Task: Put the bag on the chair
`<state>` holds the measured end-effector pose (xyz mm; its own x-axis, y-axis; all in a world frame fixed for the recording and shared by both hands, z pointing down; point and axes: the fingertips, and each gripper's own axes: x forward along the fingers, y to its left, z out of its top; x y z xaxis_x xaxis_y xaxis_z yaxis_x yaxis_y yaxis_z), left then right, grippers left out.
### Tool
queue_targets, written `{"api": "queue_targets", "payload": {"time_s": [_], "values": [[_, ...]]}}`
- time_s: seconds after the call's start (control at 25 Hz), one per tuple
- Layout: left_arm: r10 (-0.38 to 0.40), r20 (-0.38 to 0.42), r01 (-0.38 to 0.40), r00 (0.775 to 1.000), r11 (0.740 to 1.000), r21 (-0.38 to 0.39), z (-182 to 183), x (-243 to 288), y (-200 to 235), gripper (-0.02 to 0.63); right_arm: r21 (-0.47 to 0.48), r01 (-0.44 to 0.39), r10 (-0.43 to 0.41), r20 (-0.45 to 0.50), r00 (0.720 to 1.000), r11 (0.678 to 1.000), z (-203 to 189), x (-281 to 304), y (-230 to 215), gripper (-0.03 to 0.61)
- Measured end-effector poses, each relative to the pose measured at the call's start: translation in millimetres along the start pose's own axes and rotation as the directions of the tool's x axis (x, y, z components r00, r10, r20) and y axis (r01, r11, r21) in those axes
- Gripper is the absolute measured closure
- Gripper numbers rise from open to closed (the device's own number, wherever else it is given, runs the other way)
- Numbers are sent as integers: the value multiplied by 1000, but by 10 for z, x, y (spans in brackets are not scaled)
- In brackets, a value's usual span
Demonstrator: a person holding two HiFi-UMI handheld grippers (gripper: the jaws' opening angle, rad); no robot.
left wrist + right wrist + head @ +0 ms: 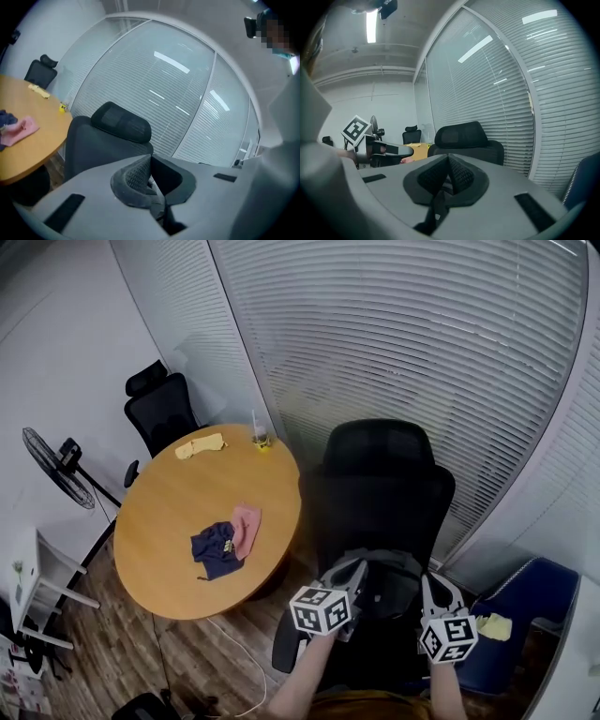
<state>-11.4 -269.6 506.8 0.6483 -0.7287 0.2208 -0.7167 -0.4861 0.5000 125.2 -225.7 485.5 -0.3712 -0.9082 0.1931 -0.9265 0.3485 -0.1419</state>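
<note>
The bag [217, 549], a small dark blue one, lies on the round wooden table [169, 512] next to a pink cloth [247, 524]. The left gripper view catches both at its left edge, the bag [5, 119] beside the pink cloth [19, 130]. A black high-back office chair [380, 484] stands right of the table, facing me. Over its seat my left gripper [359, 565] and right gripper [434, 583] hang side by side, well away from the bag. The left gripper [150, 158] is shut on nothing, and the right gripper [449, 158] is shut and empty too.
A second black chair [159, 409] stands behind the table, and a floor fan [56, 465] is at the left. A yellow cloth [202, 444] and a glass [261, 432] sit at the table's far edge. A blue seat [525, 601] is at my right. Window blinds [412, 343] run behind everything.
</note>
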Motion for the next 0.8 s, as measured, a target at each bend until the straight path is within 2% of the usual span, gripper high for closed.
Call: {"api": "queue_targets", "payload": {"time_s": [0.12,0.24,0.48,0.6,0.8], "values": [[40,-11,-38,999,996,80,64,-14,2,591,1,7,-7,9,1000,1000,39,-2,-12,565],[41,-10,-40,999,992,120,64,-29,-10,591,-3,8,-8,17,1000,1000,54,0,5,565],[36,-13,-35,999,992,120,24,-32,-20,591,-10,1,-1,17,1000,1000,72,12,41,565],[27,-11,-25,1000,995,96,47,-32,-48,591,-15,-1,1,17,1000,1000,112,12,38,565],[-53,-16,54,998,998,37,-11,-11,-101,591,-9,-5,5,11,1000,1000,49,37,31,565]]}}
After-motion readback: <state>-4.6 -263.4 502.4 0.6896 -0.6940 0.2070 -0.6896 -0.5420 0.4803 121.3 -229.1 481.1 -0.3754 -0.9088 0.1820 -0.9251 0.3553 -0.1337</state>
